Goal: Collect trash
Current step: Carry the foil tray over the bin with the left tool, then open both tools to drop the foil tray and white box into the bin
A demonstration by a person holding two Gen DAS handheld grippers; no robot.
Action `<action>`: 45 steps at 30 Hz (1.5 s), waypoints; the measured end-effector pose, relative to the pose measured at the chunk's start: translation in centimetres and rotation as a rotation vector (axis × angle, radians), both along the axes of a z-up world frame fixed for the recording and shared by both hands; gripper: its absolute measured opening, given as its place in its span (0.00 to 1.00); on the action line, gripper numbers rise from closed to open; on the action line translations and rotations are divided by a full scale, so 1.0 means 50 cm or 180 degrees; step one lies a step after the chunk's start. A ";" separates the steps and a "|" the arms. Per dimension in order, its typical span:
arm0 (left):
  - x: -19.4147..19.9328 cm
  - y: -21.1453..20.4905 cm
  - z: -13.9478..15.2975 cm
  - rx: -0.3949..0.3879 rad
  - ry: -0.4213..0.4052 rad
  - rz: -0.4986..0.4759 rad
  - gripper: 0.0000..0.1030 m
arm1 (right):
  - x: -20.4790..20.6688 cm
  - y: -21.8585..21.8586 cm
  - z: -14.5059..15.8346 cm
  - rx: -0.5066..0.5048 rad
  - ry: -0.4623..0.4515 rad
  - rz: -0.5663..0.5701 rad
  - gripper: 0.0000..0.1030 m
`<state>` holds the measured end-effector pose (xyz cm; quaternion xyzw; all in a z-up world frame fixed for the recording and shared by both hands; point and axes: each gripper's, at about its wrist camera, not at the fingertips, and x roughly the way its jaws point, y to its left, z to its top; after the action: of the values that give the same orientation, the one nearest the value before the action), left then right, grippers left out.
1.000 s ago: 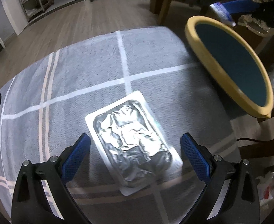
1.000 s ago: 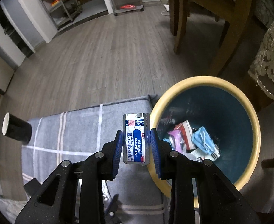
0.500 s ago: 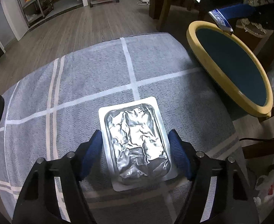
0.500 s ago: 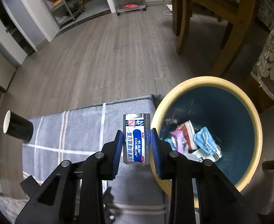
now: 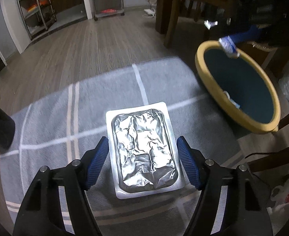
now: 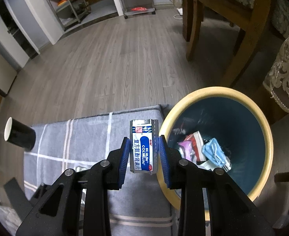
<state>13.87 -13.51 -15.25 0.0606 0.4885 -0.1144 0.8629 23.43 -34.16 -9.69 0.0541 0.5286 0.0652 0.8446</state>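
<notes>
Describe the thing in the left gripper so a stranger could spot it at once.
Find the grey striped rug beside the yellow-rimmed bin. Above it, the left gripper clamps a flat white-edged blister pack, the only thing with crinkled silver foil.

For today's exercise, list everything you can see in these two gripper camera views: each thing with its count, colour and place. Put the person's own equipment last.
Foil blister pack: one, silver with a white rim, between the left gripper's pads.
Medicine box: one, blue and white, clamped in the right gripper beside the bin's rim.
Bin: one, yellow rim, dark teal inside, on the floor next to the rug.
Trash in bin: several pieces, among them a blue face mask.
Rug: one, grey with white stripes, on the wooden floor.
Paper cup: one, black outside and white inside, lying at the rug's left edge.
Wooden chair: one, brown, behind the bin.
Left gripper: black, blue pads.
Right gripper: black, blue pads.
</notes>
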 end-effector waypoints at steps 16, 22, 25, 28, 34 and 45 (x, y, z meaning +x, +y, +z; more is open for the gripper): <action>0.026 -0.148 0.108 -0.0282 -0.0246 -0.0555 0.68 | 0.003 -0.151 0.080 -0.0369 -0.0246 -0.0285 0.31; 0.046 -0.269 0.106 -0.0342 -0.0158 -0.0985 0.68 | 0.007 -0.210 0.041 -0.0514 -0.0024 -0.0440 0.31; 0.053 -0.314 0.087 -0.0232 -0.0153 -0.1120 0.68 | 0.000 -0.239 0.014 -0.0474 0.0079 -0.0532 0.31; 0.055 -0.335 0.079 -0.0172 -0.0153 -0.1133 0.69 | -0.001 -0.265 -0.010 -0.0431 0.0197 -0.0621 0.31; 0.057 -0.331 0.080 -0.0190 -0.0205 -0.1063 0.80 | -0.003 -0.277 -0.016 -0.0381 0.0216 -0.0650 0.34; 0.025 -0.252 0.127 -0.0302 -0.0237 -0.0957 0.81 | -0.026 -0.273 -0.014 -0.0334 0.0209 -0.0644 0.54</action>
<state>15.14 -26.10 -8.90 0.0964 0.4357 -0.2629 0.8554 22.14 -47.79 -10.37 0.0650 0.5505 -0.0499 0.8308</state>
